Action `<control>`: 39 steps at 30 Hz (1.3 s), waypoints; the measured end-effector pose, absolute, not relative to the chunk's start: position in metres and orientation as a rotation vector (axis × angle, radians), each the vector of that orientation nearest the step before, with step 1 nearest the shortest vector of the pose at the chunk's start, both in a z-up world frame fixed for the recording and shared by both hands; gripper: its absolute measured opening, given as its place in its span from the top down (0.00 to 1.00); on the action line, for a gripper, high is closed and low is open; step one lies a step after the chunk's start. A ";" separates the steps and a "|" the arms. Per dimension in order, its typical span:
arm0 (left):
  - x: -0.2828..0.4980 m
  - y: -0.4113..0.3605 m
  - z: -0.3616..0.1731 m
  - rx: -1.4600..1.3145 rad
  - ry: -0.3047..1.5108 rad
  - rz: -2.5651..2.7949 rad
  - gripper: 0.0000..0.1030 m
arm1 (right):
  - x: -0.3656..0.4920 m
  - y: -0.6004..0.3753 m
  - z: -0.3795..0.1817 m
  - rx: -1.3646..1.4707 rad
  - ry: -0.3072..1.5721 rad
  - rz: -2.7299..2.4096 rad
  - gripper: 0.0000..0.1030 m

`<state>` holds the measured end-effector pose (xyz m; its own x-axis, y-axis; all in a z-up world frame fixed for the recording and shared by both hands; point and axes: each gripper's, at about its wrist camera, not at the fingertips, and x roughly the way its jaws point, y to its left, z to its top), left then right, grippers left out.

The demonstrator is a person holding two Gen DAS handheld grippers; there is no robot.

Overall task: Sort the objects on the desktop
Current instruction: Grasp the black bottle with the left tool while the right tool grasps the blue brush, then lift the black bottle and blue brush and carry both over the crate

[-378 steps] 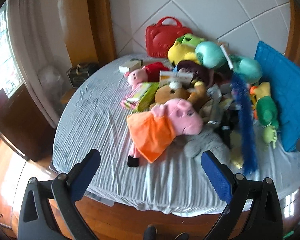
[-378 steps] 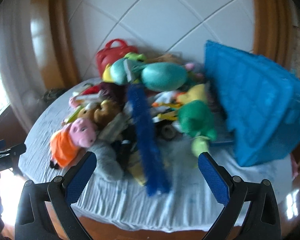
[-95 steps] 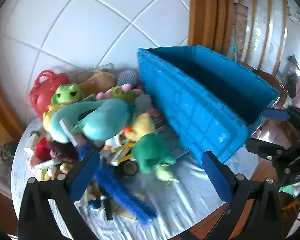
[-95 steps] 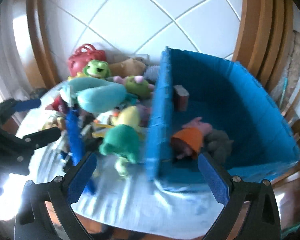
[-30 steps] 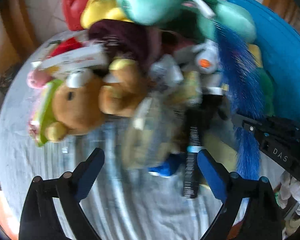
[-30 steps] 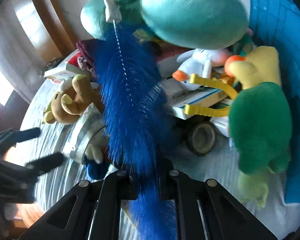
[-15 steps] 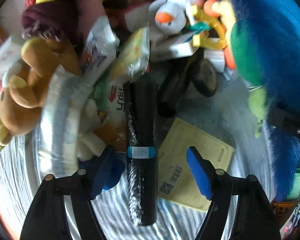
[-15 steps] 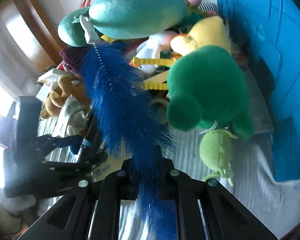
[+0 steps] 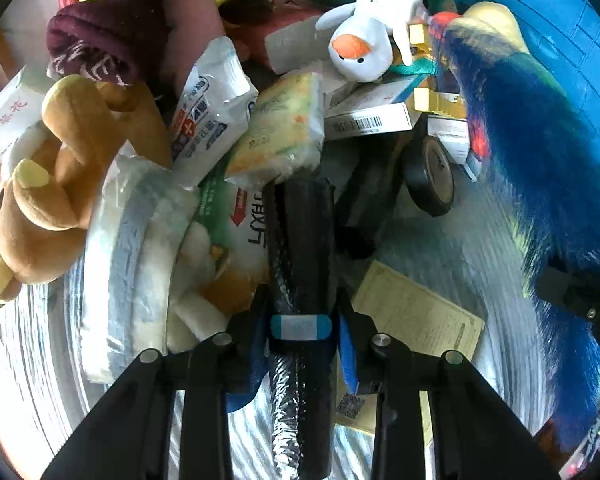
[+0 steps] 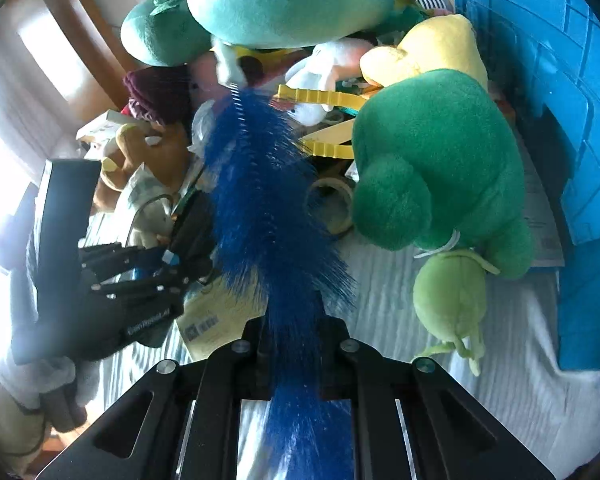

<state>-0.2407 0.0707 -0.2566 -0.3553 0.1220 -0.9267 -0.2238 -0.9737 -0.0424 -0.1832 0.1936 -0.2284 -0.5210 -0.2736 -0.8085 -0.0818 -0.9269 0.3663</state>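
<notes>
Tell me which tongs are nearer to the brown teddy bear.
Left. The left tongs, shut on the black roll, sit just right of the brown teddy bear; the right tongs, holding the blue brush, lie beyond.

Black roll (image 9: 300, 240) far end buried under packets; blue brush (image 10: 260, 200) base cut off.

**Rig appearance: two handheld grippers**

Left gripper (image 9: 302, 326): black angular linkage arms, silver round screw heads at the joints, blue pads (image 9: 347, 354) on the finger insides. From the right wrist view, its black body carries small white lettering, unreadable.

Right gripper (image 10: 294, 346): same black frame, silver screws.
</notes>
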 end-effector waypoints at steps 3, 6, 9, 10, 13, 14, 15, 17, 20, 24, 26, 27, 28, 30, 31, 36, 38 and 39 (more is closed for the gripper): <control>-0.233 0.061 -0.251 -1.656 0.114 2.414 0.72 | -0.181 0.191 -0.228 1.475 -0.551 -2.584 0.88; -0.225 0.054 -0.236 -1.635 0.098 2.434 0.72 | -0.180 0.190 -0.225 1.464 -0.548 -2.582 0.88; -0.216 0.046 -0.210 -1.588 0.065 2.469 0.72 | -0.180 0.187 -0.217 1.445 -0.526 -2.578 0.88; -0.213 0.043 -0.201 -1.572 0.050 2.480 0.72 | -0.179 0.184 -0.213 1.436 -0.515 -2.575 0.88; -0.204 0.040 -0.173 -1.515 0.025 2.520 0.72 | -0.173 0.180 -0.196 1.390 -0.477 -2.567 0.88; -0.200 0.041 -0.165 -1.495 0.022 2.533 0.72 | -0.170 0.179 -0.189 1.374 -0.464 -2.565 0.88; -0.195 0.040 -0.156 -1.472 0.021 2.547 0.72 | -0.168 0.178 -0.183 1.357 -0.452 -2.562 0.88; -0.187 0.036 -0.133 -1.420 0.017 2.581 0.72 | -0.164 0.176 -0.167 1.314 -0.420 -2.567 0.88; -0.186 0.043 -0.100 -1.345 0.013 2.624 0.72 | -0.161 0.175 -0.139 1.241 -0.363 -2.590 0.88; -0.189 0.050 -0.068 -1.234 0.015 2.666 0.72 | -0.156 0.178 -0.103 1.157 -0.308 -2.657 0.88; -0.186 0.049 -0.047 -1.185 0.025 2.672 0.72 | -0.153 0.180 -0.085 1.118 -0.291 -2.695 0.88; -0.185 0.049 -0.039 -1.169 0.030 2.669 0.72 | -0.152 0.182 -0.078 1.103 -0.288 -2.715 0.88; -0.185 0.049 -0.031 -1.151 0.041 2.668 0.72 | -0.150 0.183 -0.070 1.089 -0.284 -2.735 0.88; -0.181 0.052 -0.023 -1.119 0.063 2.666 0.72 | -0.148 0.185 -0.057 1.068 -0.288 -2.769 0.88; -0.182 0.053 -0.019 -1.108 0.073 2.660 0.72 | -0.149 0.186 -0.052 1.061 -0.295 -2.786 0.88; -0.181 0.060 -0.008 -1.063 0.128 2.632 0.72 | -0.139 0.190 -0.031 1.025 -0.329 -2.871 0.88; -0.180 0.064 -0.003 -1.040 0.146 2.617 0.72 | -0.133 0.190 -0.027 1.024 -0.343 -2.895 0.88; -0.180 0.066 0.000 -1.027 0.153 2.610 0.72 | -0.131 0.191 -0.025 1.024 -0.350 -2.907 0.88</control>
<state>-0.1796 0.0658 0.0001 -0.6853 0.2645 -0.6785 -0.3421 -0.9394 -0.0206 -0.1307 0.1908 -0.0250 -0.7811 -0.1120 -0.6143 -0.0371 -0.9737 0.2248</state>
